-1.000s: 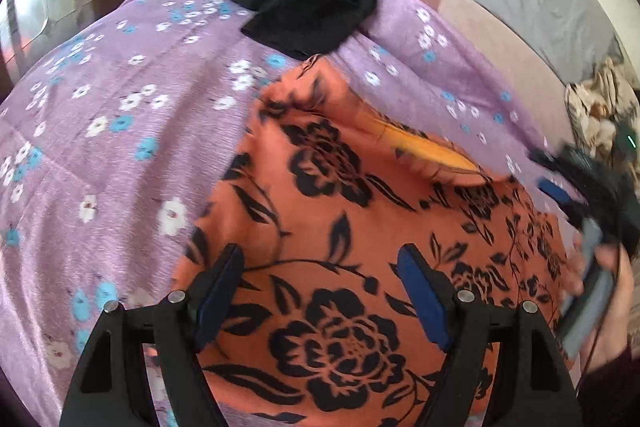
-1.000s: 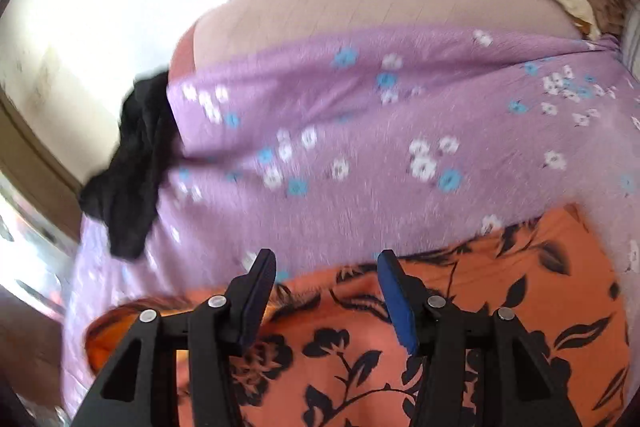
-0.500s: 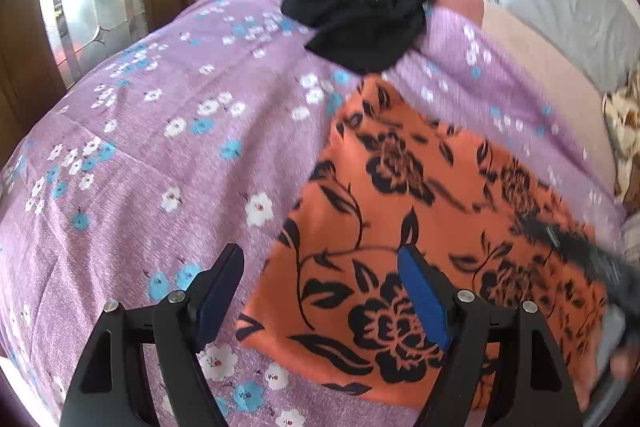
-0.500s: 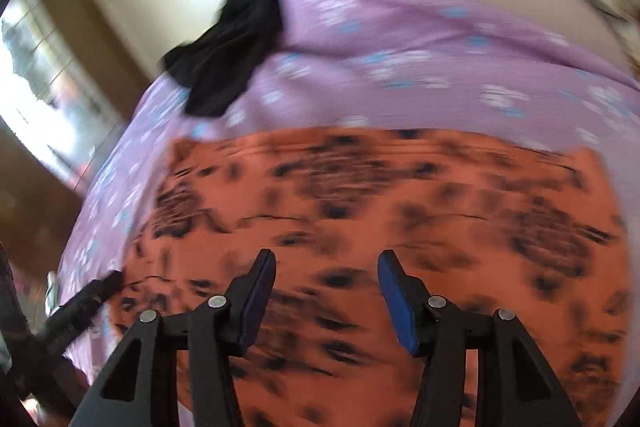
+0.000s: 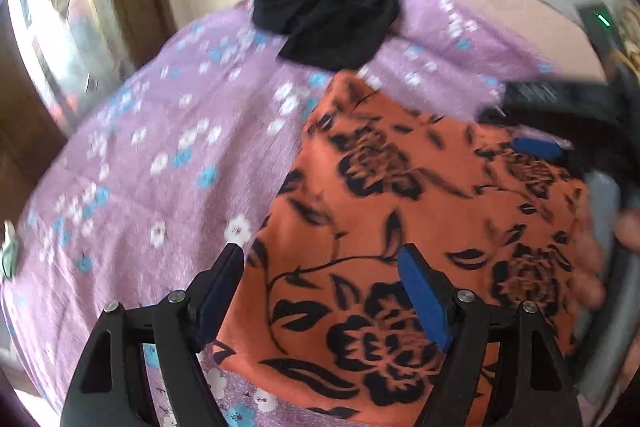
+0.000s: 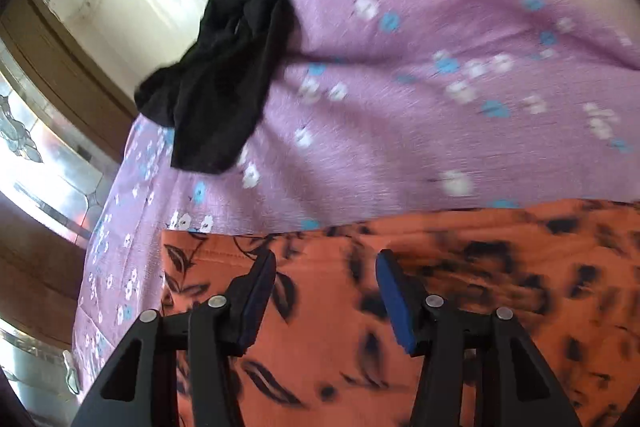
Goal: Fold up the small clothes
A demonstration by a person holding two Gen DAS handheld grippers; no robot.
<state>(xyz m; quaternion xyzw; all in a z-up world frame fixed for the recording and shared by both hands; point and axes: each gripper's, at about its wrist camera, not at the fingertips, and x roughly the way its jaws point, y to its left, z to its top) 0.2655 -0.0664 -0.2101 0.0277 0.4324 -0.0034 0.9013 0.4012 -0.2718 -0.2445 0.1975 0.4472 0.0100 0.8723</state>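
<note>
The orange cloth printed with black flowers and leaves (image 5: 420, 227) lies spread flat on a purple bedsheet dotted with white and blue blossoms (image 5: 160, 147), with a crumpled black garment (image 5: 332, 19) resting on the sheet just beyond its far corner. The left gripper (image 5: 320, 291) hangs over the cloth's near left edge with its jaws wide apart and nothing between them. The right gripper (image 6: 326, 291) hangs over the cloth's far edge, its blue-padded jaws likewise parted and empty; in the left wrist view it shows blurred at the right, held by a hand (image 5: 628, 227).
</note>
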